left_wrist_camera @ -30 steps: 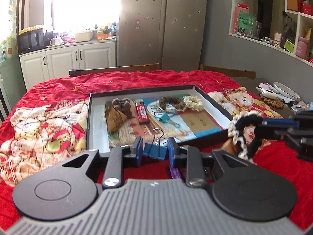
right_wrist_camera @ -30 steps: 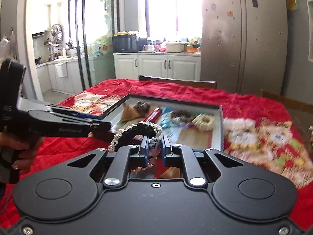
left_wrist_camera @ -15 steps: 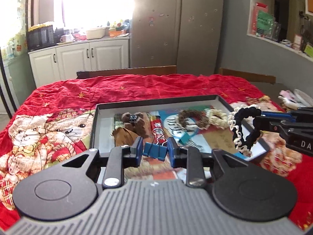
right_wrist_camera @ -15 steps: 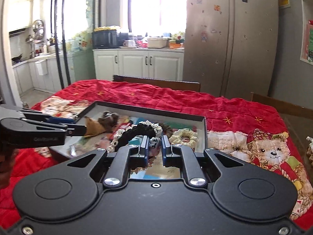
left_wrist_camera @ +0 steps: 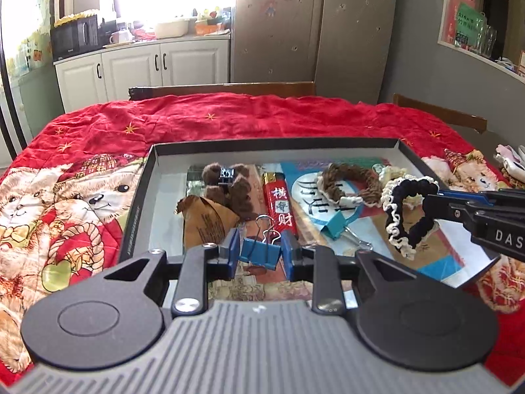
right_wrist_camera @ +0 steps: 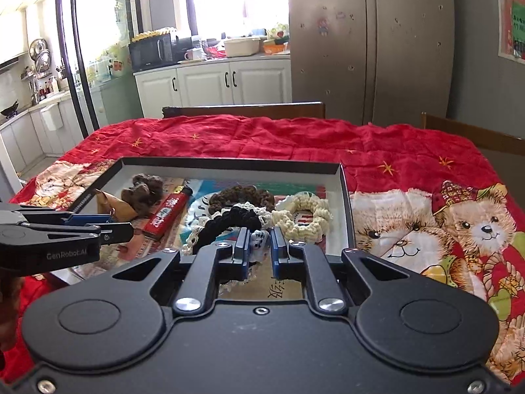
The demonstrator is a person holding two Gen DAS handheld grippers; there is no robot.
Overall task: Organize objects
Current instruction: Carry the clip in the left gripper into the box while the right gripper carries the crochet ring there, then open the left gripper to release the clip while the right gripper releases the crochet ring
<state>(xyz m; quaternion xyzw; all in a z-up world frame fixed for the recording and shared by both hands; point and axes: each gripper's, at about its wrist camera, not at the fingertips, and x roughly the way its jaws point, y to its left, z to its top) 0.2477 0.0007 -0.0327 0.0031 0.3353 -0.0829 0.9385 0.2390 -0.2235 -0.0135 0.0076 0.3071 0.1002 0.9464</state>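
A shallow black tray (left_wrist_camera: 275,142) (right_wrist_camera: 229,163) lies on the red blanket. My left gripper (left_wrist_camera: 259,252) is shut on a blue binder clip (left_wrist_camera: 260,254) and holds it over the tray's near edge. My right gripper (right_wrist_camera: 259,246) is shut on a black scrunchie with white lace trim (right_wrist_camera: 229,220), which also shows in the left wrist view (left_wrist_camera: 408,211), above the tray's right part. In the tray lie a red lighter (left_wrist_camera: 279,205), a brown scrunchie (left_wrist_camera: 347,180), a cream scrunchie (right_wrist_camera: 303,215), a teal binder clip (left_wrist_camera: 334,228), a brown furry hair clip (left_wrist_camera: 226,184) and a brown paper packet (left_wrist_camera: 205,221).
The red bear-print blanket (right_wrist_camera: 426,216) covers the table. Wooden chair backs (left_wrist_camera: 223,88) stand at the far edge. White items (left_wrist_camera: 510,161) lie at the table's right edge. Kitchen cabinets (right_wrist_camera: 213,82) and a fridge (right_wrist_camera: 367,42) stand behind.
Both grippers have moved forward from short of the tray to over it, each keeping its hold. The tray looms larger and nearer in both views.
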